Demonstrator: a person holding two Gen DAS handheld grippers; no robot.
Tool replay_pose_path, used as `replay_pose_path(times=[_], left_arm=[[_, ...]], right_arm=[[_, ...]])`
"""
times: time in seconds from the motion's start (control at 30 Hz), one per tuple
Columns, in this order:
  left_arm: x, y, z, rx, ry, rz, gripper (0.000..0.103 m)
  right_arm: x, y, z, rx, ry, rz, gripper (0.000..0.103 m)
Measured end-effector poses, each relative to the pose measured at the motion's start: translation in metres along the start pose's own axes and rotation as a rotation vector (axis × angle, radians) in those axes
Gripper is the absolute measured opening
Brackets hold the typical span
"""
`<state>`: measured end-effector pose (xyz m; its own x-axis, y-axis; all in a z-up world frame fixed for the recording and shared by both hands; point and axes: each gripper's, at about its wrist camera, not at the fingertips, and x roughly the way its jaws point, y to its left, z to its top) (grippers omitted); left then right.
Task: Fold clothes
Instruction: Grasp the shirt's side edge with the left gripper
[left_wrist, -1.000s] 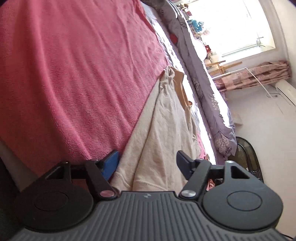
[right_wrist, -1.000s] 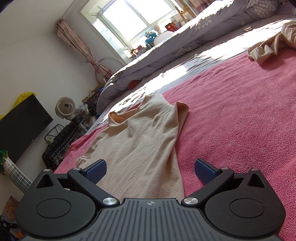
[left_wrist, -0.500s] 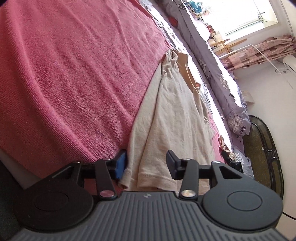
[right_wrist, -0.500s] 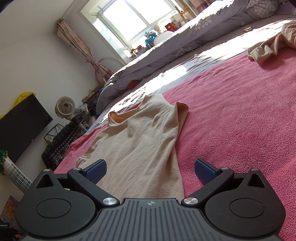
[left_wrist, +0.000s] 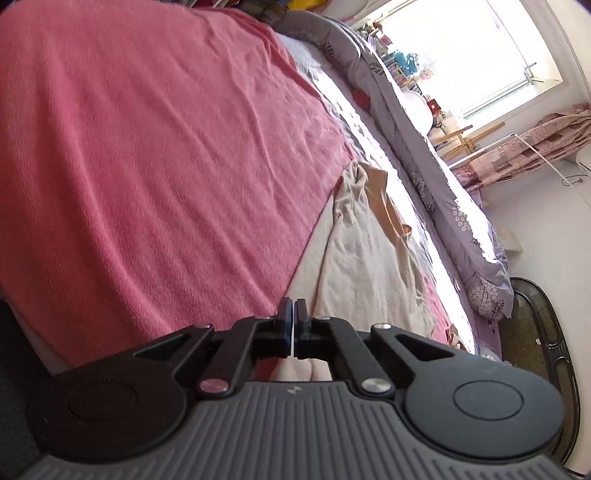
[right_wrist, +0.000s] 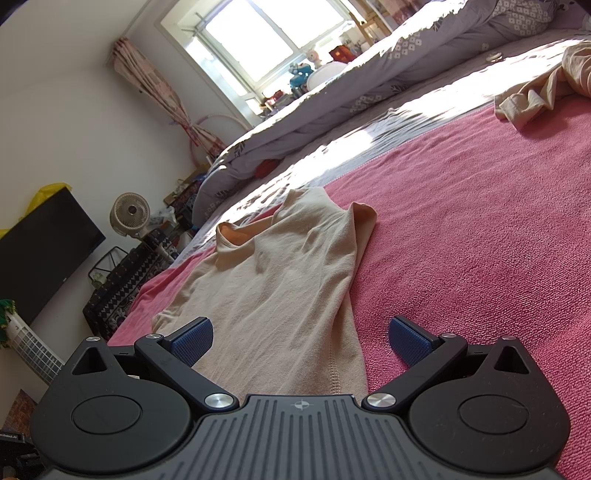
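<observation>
A beige top (right_wrist: 280, 280) lay flat on a pink blanket (right_wrist: 461, 229) that covered the bed, its neck end pointing away toward the grey quilt (right_wrist: 332, 99) bunched along the far side under the window (right_wrist: 251, 40). The hem end lay nearest both cameras.

The left gripper (left_wrist: 293, 325) had just been closing, and its 2 blue pads were pressed together with a thin strip of the top's pale cloth (left_wrist: 354, 258) caught between them at the hem edge, beside the blanket (left_wrist: 147, 166). From the pinch the cloth ran away in a long fold toward the collar, where an orange-tan lining showed.

The right gripper (right_wrist: 299, 339) stood with its jaws spread wide, one pad (right_wrist: 192, 338) over the left part of the hem and the other pad (right_wrist: 410, 341) over bare blanket just to the right of the top. Whether either pad touched the cloth could not be told; nothing was pressed between them.

A second beige garment (right_wrist: 535, 92) lay crumpled at the far right of the blanket, well apart from the top. Beyond the bed's left edge stood a small fan (right_wrist: 131, 214), a dark screen (right_wrist: 40, 251) and a patterned black box (right_wrist: 122, 288), with a pink curtain (right_wrist: 159, 88) tied back by the window.
</observation>
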<state>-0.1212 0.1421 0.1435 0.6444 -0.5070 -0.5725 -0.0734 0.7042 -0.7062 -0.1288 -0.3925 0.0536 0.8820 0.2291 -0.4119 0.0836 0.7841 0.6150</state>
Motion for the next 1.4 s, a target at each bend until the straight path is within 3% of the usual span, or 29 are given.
replay_pose_path(times=[0.13,0.2,0.27,0.33,0.4,0.47,0.53,0.97,1.1,1.2,1.3,1.37,1.4], left_arm=[[-0.012,-0.009,0.021,0.068,-0.036,0.006,0.000],[-0.009,-0.009,0.020,0.117,0.021,0.046,0.000],[0.000,-0.003,0.012,0.158,0.112,0.104,0.016],[0.007,0.012,-0.001,0.162,0.200,0.113,0.022],[0.006,0.026,-0.006,0.083,0.201,0.019,0.024],[0.005,0.039,-0.011,0.005,0.200,-0.074,0.053],[0.006,0.048,-0.014,-0.061,0.206,-0.153,0.063],[0.035,0.055,-0.020,-0.158,0.207,-0.291,0.061],[0.036,0.070,-0.024,-0.291,0.166,-0.403,0.061],[0.042,0.076,-0.028,-0.353,0.149,-0.434,0.058],[0.043,0.076,-0.028,-0.335,0.160,-0.343,0.038],[0.046,0.079,-0.028,-0.345,0.171,-0.289,0.011],[0.047,0.080,-0.028,-0.350,0.173,-0.274,0.009]], right_arm=[[0.002,0.002,-0.001,0.000,0.000,-0.001,0.103],[0.002,0.003,-0.002,0.001,-0.001,-0.001,0.103],[0.003,0.003,-0.002,0.001,-0.001,0.000,0.103],[0.003,0.003,-0.002,0.001,-0.001,0.000,0.103],[0.003,0.003,-0.002,0.001,-0.001,-0.001,0.103],[0.000,0.001,-0.001,0.000,0.000,0.001,0.103],[-0.001,0.000,-0.001,0.000,0.000,0.001,0.103],[-0.001,-0.001,-0.001,0.000,0.000,0.001,0.103],[-0.001,-0.001,-0.001,0.002,-0.001,0.003,0.103],[-0.003,-0.002,0.000,0.002,-0.001,0.004,0.103],[-0.004,-0.003,0.000,0.002,-0.001,0.004,0.103],[-0.004,-0.003,0.000,0.002,-0.001,0.005,0.103],[-0.004,-0.003,0.000,0.002,-0.001,0.004,0.103]])
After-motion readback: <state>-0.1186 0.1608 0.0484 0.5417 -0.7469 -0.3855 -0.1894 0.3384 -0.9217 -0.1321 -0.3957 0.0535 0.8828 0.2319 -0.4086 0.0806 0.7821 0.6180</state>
